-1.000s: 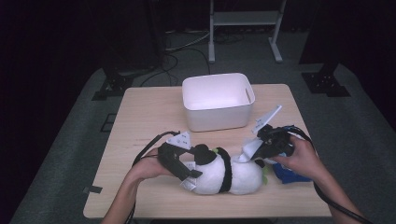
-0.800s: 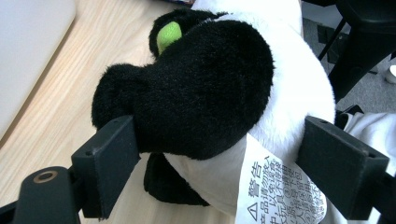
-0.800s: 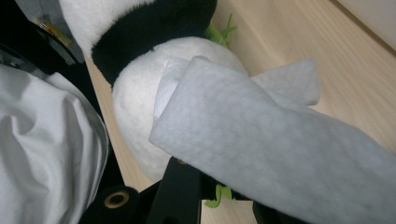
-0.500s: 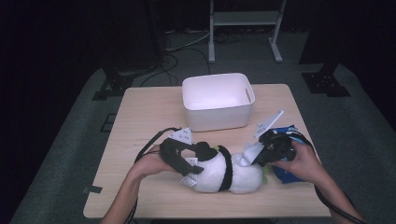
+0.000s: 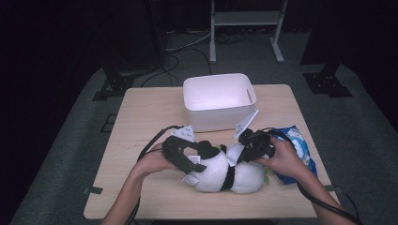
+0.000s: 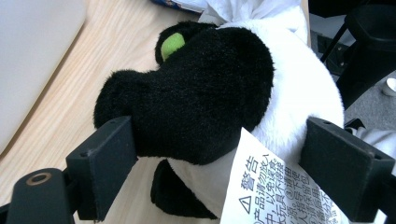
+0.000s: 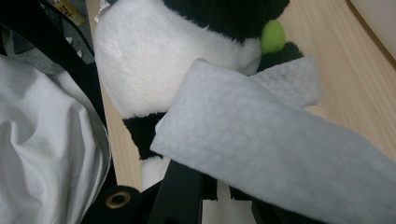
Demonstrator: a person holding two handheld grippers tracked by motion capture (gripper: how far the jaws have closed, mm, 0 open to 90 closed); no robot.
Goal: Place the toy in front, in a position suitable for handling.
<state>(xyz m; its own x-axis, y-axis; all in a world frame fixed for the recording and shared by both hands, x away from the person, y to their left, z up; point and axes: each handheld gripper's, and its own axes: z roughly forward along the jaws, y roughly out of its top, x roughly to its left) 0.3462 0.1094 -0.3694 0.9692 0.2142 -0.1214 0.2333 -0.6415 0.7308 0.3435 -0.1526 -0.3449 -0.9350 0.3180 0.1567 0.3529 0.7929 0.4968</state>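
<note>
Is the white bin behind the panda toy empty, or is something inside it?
Empty, as far as visible: the white bin stands upright on the table, and its inside shows bare white walls and floor.

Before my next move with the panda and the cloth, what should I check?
1. Cloth held: ok, the right gripper is shut on it.
2. Cloth touching the panda: cannot tell; it lies close over the white fur.
3. Left grip on panda: cannot tell; the left gripper straddles it, and its jaws have just been opening a little.
4. Panda supported: ok, it lies on the table.
5. Bin out of the way: ok, it stands behind the panda, apart from it.
</note>
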